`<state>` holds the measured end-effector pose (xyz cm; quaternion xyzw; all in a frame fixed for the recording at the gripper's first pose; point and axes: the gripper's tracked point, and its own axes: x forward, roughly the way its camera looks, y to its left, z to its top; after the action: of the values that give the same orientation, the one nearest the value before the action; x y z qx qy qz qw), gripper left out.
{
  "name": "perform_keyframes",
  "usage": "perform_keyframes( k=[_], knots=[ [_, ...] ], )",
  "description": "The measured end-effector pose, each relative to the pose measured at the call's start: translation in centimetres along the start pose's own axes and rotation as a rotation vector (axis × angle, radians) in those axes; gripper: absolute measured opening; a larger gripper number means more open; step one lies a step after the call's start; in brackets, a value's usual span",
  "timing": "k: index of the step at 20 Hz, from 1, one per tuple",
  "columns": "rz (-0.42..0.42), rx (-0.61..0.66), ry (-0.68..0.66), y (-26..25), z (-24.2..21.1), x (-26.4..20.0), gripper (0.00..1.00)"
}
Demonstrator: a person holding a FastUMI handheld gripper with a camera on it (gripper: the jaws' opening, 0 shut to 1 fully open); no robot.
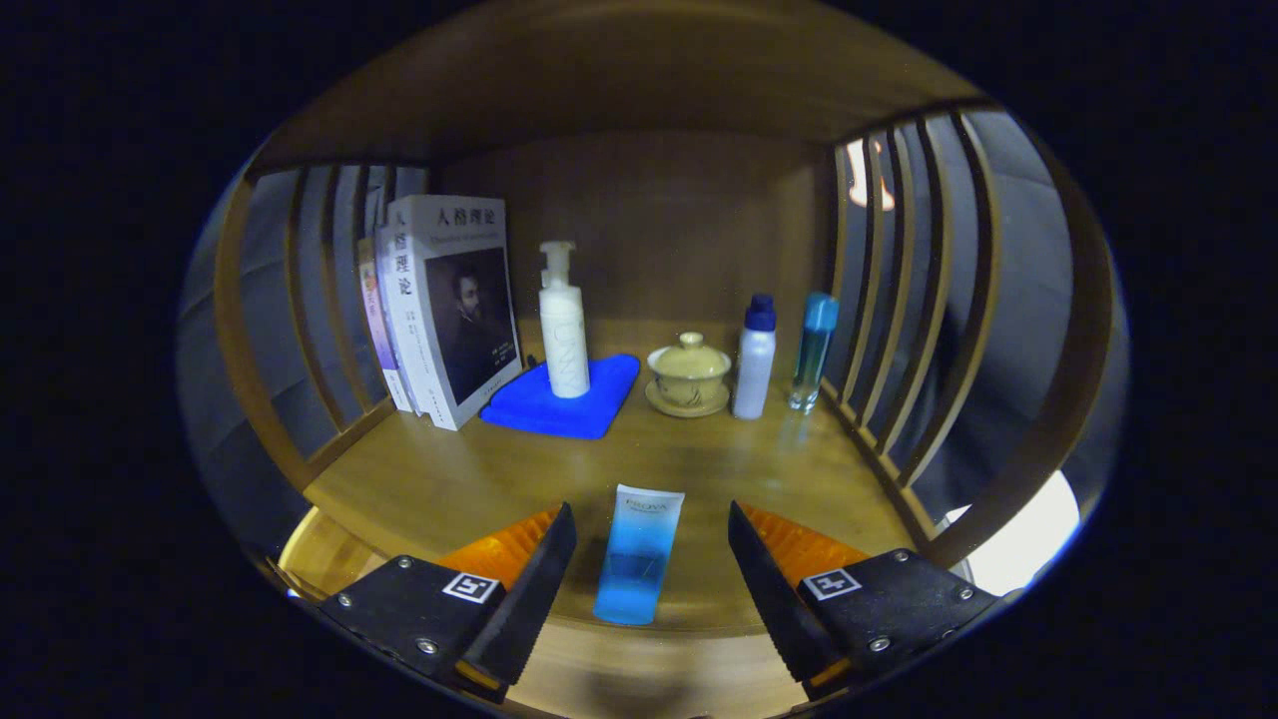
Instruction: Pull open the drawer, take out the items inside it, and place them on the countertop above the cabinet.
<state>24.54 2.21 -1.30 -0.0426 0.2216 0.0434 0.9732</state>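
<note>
Tongs (pixel 651 544): spread wide, gripping nothing.
Blue tube (pixel 636 555): lay flat on the worktop (pixel 419 479), between the fingers.

Tongs (pixel 651 544) wide open, fingers apart, gripping nothing.

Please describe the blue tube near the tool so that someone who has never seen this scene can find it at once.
Look at the wooden countertop with slatted sides. At its front edge, between the open fingers of the tool, a tube lies flat, apart from both fingers. It is the one lying item, white at the far end and blue at the near end; the bottles at the back all stand upright.
</note>
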Motion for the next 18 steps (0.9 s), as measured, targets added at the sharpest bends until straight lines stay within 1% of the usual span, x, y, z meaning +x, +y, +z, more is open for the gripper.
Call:
perform_keyframes(
  k=[2,5,8,11,14,18],
  knots=[
    [-0.007,-0.012,-0.071,0.7,0.5,-2.0,0.95],
    [-0.002,0.019,-0.148,2.3,0.4,-5.0,0.94],
    [-0.032,0.018,-0.219,2.8,-0.5,-8.2,0.95],
    [-0.038,0.047,-0.3,4.3,-1.5,-11.8,0.94],
    [-0.034,0.042,-0.339,5.7,-3.3,-14.7,0.95],
    [-0.029,0.025,-0.36,7.5,-6.1,-17.1,0.94]
  ],
)
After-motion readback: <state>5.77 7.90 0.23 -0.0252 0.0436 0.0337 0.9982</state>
